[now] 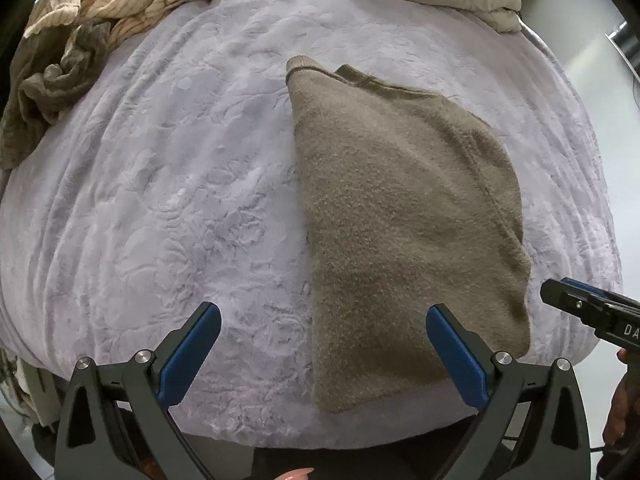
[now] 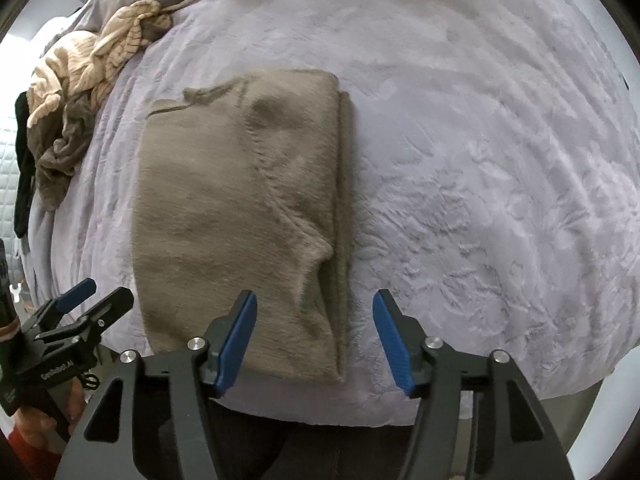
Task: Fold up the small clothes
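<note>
Folding looks partway done: the tan sweater (image 2: 240, 208) lies on the lavender bedspread (image 2: 480, 160) as a long narrow panel, sleeves apparently tucked in, its hem end near the bed's front edge. The left gripper (image 1: 322, 354) hangs over the panel's near left corner with its jaws spread wide and empty. The right gripper (image 2: 314, 338) hovers over the near right edge, likewise wide and holding nothing. Unfolded clothes (image 1: 80, 32) wait in a far-corner pile. Next, probably, each gripper pinches a near corner and carries the hem toward the collar.
</note>
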{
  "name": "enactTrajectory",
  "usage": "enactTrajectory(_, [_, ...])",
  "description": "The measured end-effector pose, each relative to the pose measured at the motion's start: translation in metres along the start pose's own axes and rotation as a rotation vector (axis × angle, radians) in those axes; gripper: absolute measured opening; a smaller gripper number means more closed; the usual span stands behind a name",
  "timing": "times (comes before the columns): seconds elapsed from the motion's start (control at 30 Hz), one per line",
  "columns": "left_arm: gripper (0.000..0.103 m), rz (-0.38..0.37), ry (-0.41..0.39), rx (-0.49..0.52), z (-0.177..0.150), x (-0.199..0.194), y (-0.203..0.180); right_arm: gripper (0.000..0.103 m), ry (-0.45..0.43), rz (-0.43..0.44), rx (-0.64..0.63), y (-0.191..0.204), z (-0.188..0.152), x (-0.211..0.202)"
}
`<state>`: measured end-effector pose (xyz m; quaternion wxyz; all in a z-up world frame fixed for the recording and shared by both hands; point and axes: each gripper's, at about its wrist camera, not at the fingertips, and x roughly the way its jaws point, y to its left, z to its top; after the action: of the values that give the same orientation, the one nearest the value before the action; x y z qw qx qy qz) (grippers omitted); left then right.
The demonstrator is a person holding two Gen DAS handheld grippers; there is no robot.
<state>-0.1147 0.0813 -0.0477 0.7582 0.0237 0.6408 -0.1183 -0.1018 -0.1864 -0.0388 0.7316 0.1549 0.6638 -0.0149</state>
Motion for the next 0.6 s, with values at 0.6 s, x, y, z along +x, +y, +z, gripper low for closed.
enactTrajectory(0.6, [0.103,0.045,-0.036,0.033,0.009,-0.030,-0.005,0.090,-0.038,-0.098,-0.015,0.027,0.008,-0.022])
